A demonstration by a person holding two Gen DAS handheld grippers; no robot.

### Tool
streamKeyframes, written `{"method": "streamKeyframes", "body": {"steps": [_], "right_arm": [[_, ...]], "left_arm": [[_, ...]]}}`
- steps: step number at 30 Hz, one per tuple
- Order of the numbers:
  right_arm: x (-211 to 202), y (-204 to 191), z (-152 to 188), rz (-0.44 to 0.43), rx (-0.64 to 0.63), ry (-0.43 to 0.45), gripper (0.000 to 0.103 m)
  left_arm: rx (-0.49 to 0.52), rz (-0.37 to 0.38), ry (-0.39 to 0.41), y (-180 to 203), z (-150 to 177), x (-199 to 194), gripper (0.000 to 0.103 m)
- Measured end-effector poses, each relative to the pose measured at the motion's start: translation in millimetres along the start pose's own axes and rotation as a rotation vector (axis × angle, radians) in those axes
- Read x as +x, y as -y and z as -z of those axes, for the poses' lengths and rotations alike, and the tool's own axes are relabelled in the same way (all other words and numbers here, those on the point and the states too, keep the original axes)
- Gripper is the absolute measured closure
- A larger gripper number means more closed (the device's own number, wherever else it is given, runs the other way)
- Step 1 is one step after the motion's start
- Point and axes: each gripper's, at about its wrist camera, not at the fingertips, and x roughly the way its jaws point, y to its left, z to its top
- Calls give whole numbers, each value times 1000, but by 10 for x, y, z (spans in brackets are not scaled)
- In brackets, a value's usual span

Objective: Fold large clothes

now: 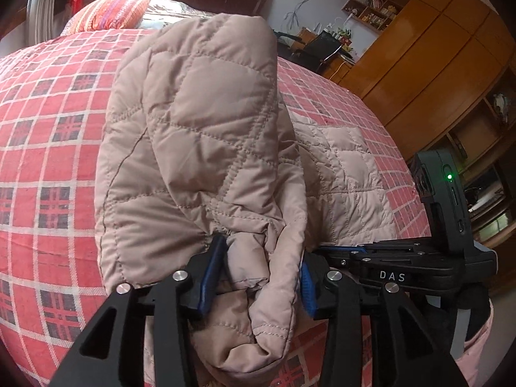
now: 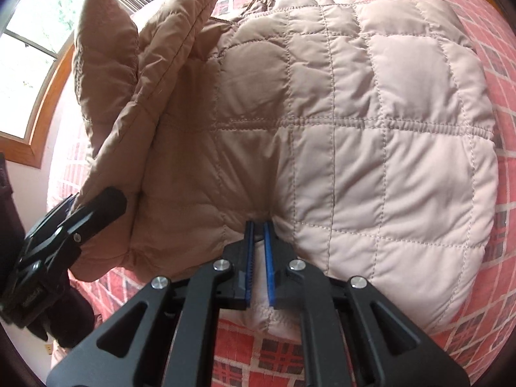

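A beige quilted jacket lies on a bed with a red plaid cover. My left gripper is shut on a thick bunched fold of it, raised so the padded part stands up ahead of the fingers. In the right wrist view the jacket spreads flat to the right. My right gripper is shut on a pinch of its near edge, blue pads almost together. One black finger of the left gripper presses the lifted flap at the left.
A striped orange pillow lies at the head of the bed. Wooden wardrobes and a cluttered desk stand beyond the bed's right side. A window with a wooden frame is at the left.
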Motion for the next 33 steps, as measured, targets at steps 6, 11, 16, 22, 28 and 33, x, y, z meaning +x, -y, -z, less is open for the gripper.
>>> {"method": "streamKeyframes", "body": {"steps": [6, 11, 16, 22, 28, 33], "right_arm": [[-204, 138, -9, 7, -1, 22, 94], [-272, 309, -55, 23, 13, 25, 94], [-308, 479, -184, -2, 35, 25, 94], [-498, 560, -388, 19, 27, 56, 84], [-531, 377, -446, 62, 6, 39, 85], [-609, 196, -505, 42, -6, 60, 85]], "left_arm": [[37, 10, 15, 41, 5, -160, 56], [67, -37, -10, 25, 98, 216, 55], [119, -81, 21, 170, 168, 270, 48], [139, -50, 8, 104, 150, 219, 47], [149, -116, -32, 213, 90, 257, 47], [151, -126, -8, 255, 108, 306, 47]]}}
